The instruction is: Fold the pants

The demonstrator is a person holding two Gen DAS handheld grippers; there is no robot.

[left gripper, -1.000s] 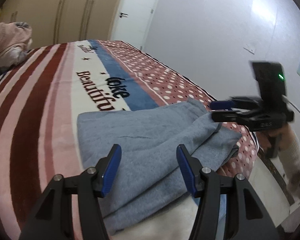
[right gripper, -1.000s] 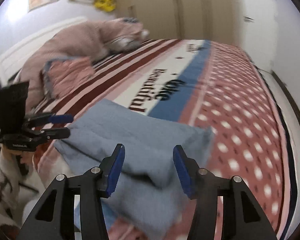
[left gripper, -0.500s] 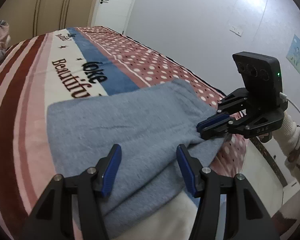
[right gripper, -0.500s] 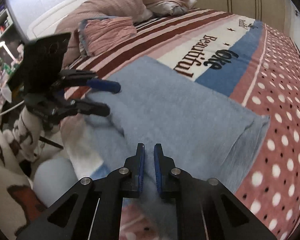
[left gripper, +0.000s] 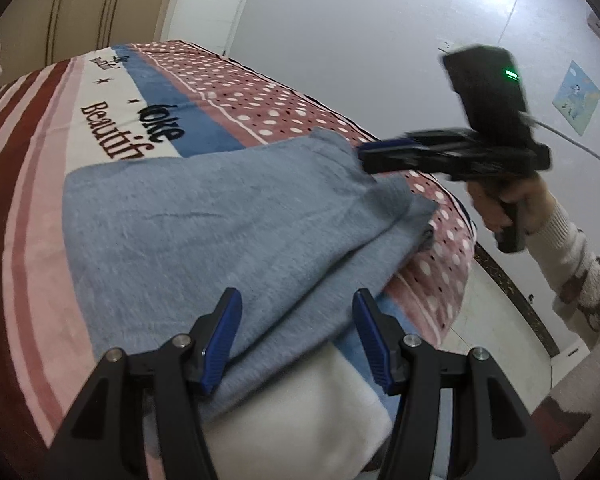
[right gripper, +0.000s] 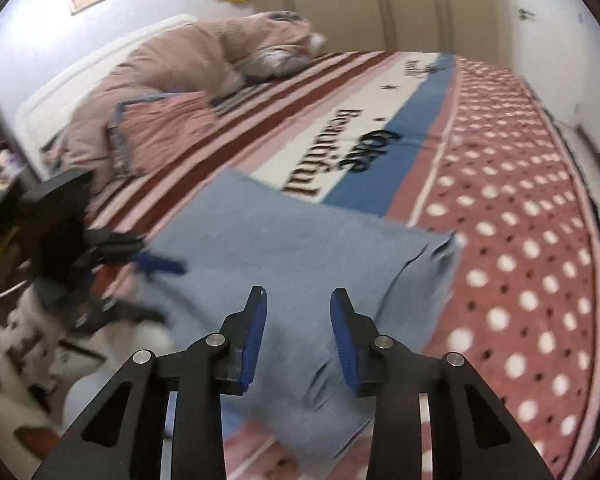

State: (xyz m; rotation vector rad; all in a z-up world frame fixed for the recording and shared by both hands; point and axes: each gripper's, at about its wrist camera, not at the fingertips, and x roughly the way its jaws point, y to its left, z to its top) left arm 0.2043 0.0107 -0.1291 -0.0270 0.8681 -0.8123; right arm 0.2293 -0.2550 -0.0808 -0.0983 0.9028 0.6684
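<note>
The grey-blue pants (left gripper: 204, 216) are lying folded into a flat, layered rectangle on the patterned blanket (left gripper: 32, 184), near the bed's foot edge and just below the "Beautiful" lettering (left gripper: 112, 128), so the folding itself is looking nearly done and the hands are at the releasing and tidying stage. Starting at the left of the pants, the left gripper (left gripper: 296, 336) is hovering over their near edge with its jaws spread wide and nothing between them; the cloth is passing beneath the blue pads (left gripper: 224, 332) rather than being pinched. At the right of the pants, the right gripper (right gripper: 298, 332) is sitting over the corner where the upper layer (right gripper: 428, 264) is lying slightly rumpled and askew from the layer under it, and its jaws are parted and holding nothing. Judging from this, the next move is calling for one gripper to take that loose right corner and draw it square with the lower layer, or for both to press the stack flat, with a light pull so the fold is not dragged open. Compared with half a second ago, the right gripper's jaws are now standing apart where they were pressed together, and it is lifting back from the fabric; the left gripper's jaws are staying as wide as they were, and the pants are keeping their place on the blanket.
</note>
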